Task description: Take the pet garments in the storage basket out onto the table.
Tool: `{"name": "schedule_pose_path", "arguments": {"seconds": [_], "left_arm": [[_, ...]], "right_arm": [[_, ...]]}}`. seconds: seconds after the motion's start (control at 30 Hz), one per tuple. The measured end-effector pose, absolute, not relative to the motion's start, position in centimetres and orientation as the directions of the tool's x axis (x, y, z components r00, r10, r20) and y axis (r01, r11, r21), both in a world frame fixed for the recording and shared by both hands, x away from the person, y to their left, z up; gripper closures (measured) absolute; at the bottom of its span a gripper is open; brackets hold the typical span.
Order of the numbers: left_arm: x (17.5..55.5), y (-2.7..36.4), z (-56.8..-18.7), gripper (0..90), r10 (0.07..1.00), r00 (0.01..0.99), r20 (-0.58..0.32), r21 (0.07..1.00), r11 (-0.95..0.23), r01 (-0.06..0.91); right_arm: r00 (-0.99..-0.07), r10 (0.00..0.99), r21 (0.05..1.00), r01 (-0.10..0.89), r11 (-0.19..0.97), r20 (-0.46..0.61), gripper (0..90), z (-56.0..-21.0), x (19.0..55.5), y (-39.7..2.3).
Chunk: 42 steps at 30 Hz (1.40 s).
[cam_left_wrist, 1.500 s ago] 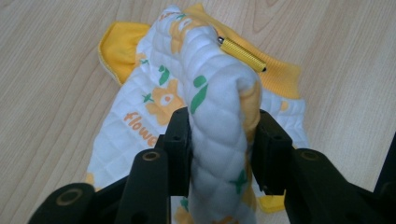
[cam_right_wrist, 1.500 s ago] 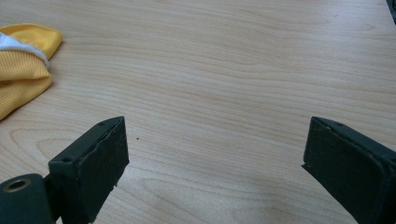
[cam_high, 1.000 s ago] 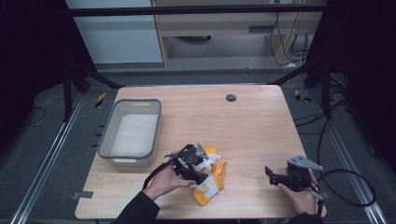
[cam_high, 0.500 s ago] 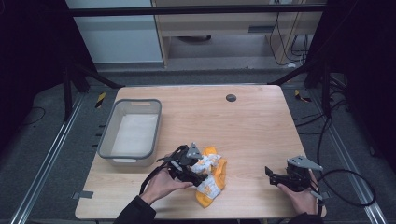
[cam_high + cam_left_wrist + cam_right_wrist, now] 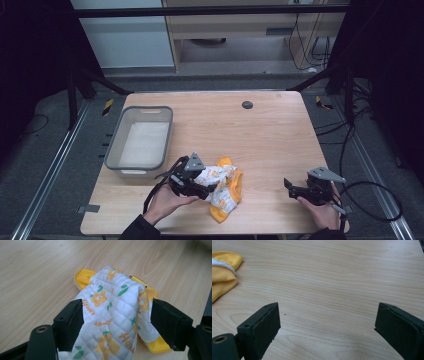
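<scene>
The quilted cloth (image 5: 222, 186), white with orange flowers and a yellow lining, is seen bunched on the near part of the table (image 5: 270, 130), just right of the grey bin (image 5: 142, 142), and a raised fold of it is straddled by the left claw (image 5: 202, 186). In the left gripper view the fold (image 5: 113, 315) stands up between the two black jaws; these have just been opening, so the fabric is touched lightly at the left jaw while a sliver of daylight is left at the right one, and no real pinch is being made. Here lies the first hazard: should the claw be lifted now, the fold would likely be left behind or dragged by one jaw alone, and the bundle could be tugged toward the table's near edge. A second is judged from the lining: the yellow layer (image 5: 152, 346) pokes out beneath the white one, so a re-closing might catch a single layer, and the piece could unfurl and hang unevenly on the way to the bin. A small yellow tag or clip (image 5: 138, 280) at the crest might also be snagged. The right claw (image 5: 295, 188) is held wide open above bare wood, well apart from the cloth, whose yellow corner (image 5: 223, 275) is glimpsed at the far left of the right gripper view; no support is offered from there, so any slide would go unchecked.
</scene>
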<state>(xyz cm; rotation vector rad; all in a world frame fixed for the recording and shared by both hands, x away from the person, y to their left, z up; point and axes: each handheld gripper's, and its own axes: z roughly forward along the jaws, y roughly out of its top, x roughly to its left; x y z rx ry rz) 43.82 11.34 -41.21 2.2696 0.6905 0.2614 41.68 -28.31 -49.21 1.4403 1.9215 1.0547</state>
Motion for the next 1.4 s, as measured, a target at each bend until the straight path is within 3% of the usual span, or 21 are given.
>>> {"name": "schedule_pose_path", "arguments": {"seconds": [0.7, 1.4], "left_arm": [[41.2, 16.1, -42.1, 30.5, 0.664, 0.748, 0.005, 0.807, -0.444, 0.389], [39.1, 21.4, -44.9, 36.0, 0.768, 0.640, 0.009, 0.811, -0.380, 0.445]], "right_arm": [[-0.304, 0.951, 0.821, 0.556, 0.129, 0.056, 6.1, -49.2, 41.6, -28.3], [-0.315, 0.948, 0.823, 0.550, 0.142, 0.047, 6.1, -49.3, 41.5, -28.2]]}}
